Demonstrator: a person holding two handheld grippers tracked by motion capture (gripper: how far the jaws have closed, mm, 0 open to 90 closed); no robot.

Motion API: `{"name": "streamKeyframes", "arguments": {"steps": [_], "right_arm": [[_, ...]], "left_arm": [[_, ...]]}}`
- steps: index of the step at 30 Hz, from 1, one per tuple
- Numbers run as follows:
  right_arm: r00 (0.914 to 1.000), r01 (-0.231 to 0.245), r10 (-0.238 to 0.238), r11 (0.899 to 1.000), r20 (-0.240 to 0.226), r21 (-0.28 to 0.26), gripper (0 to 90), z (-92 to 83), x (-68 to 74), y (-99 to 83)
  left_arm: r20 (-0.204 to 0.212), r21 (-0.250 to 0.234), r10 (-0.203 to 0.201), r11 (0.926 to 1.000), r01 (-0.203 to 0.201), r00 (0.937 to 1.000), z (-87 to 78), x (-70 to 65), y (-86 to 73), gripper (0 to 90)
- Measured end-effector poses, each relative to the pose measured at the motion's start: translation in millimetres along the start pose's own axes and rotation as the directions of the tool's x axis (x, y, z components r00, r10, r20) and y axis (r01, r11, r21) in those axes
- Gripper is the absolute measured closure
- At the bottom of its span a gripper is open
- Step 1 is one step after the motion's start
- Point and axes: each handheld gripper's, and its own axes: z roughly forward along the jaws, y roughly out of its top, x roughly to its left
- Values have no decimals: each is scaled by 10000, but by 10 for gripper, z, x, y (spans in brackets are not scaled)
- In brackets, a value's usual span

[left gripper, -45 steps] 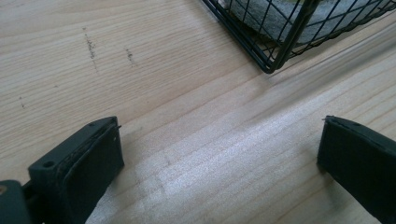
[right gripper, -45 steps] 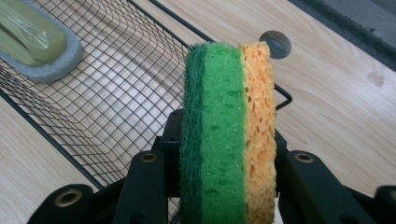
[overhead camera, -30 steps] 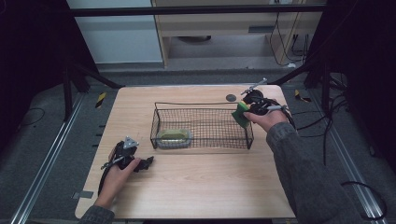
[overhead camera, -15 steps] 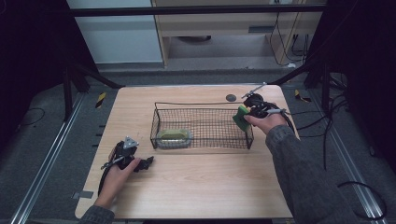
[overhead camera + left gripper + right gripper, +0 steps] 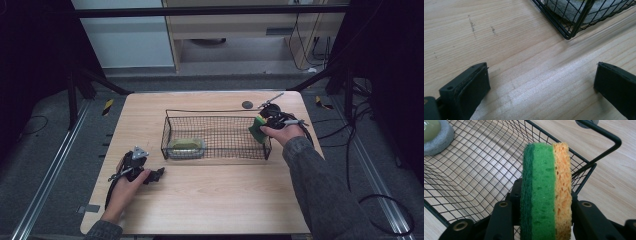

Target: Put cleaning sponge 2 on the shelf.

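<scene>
Right hand-held gripper (image 5: 541, 220) clamps sponge (image 5: 545, 190) (green-and-yellow) over wire basket (image 5: 215, 134); left hand-held gripper (image 5: 541, 85) rests wide on counter (image 5: 220, 200).

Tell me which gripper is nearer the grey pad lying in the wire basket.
Left. The left gripper rests on the table just outside the basket corner by the grey pad; the right gripper holds a sponge at the far end.

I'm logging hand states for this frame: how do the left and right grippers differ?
The left gripper is open with nothing between its jaws; the right gripper is shut on a green and yellow sponge. The left sits low over bare table, outside the wire basket; the right is raised at the basket's right end. Both are hand-held.
</scene>
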Motion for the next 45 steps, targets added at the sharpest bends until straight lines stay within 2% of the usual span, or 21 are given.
{"name": "streamKeyframes", "arguments": {"steps": [27, 35, 45], "right_arm": [[9989, 372, -385, 9980, 248, 510, 624, 206, 79, -24], [9993, 273, -286, 9985, 256, 484, 611, 203, 82, -18], [9996, 159, -167, 9994, 245, 303, 541, 119, 92, -19]], "left_arm": [[6, 5, 10, 10000, -10, 10000, 0, 1, 1, 0], [7, 4, 10, 10000, -10, 10000, 0, 1, 1, 0], [10, 7, 15, 10000, -15, 10000, 0, 1, 1, 0]]}}
